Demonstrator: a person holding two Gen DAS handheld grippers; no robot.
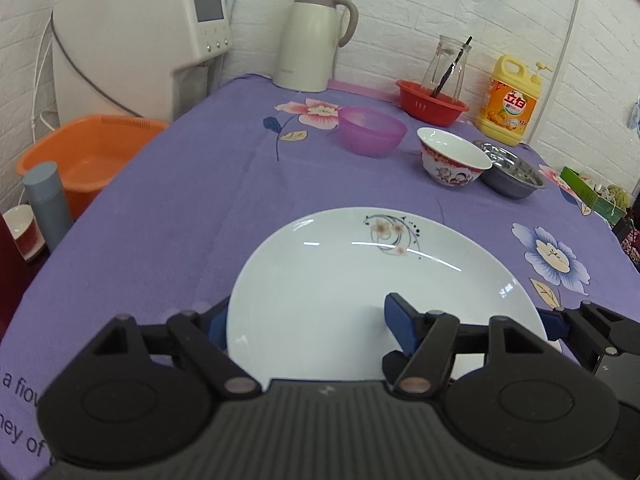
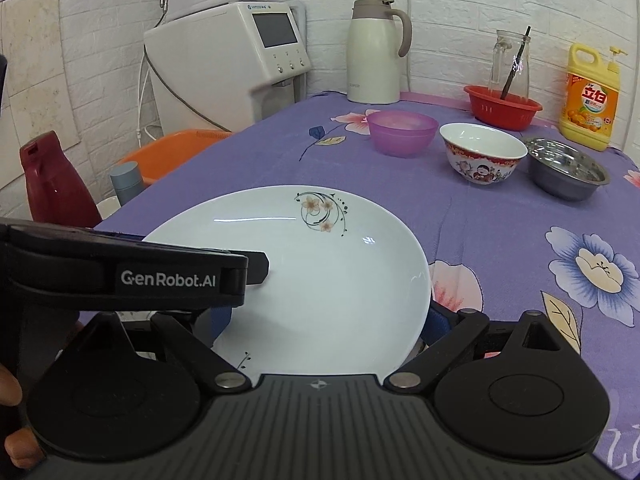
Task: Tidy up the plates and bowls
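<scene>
Bowls are not stacked yet, so I think most of the job is left. A purple bowl, a painted bowl and a metal bowl sit in a row across the far part of the tabletop, each one alone. The painted bowl and the metal bowl look very close or touching; the purple bowl stands a bit apart. All three are the right way up.

The only plate in view, a white plate, is close to both cameras, over the purple cloth. It looks a little egg-shaped, but the lens bends things, so I cannot say which way it is long. Its little flower picture is on the far side, pointing to the bowls. I cannot tell if the plate is flat on the cloth or lifted a bit.

The left gripper has its jaws spread, one blue pad over the plate and the other at the plate's left rim. The right gripper has its jaws spread wide at the two sides of the plate. I cannot tell if it is squeezing the rim.
</scene>
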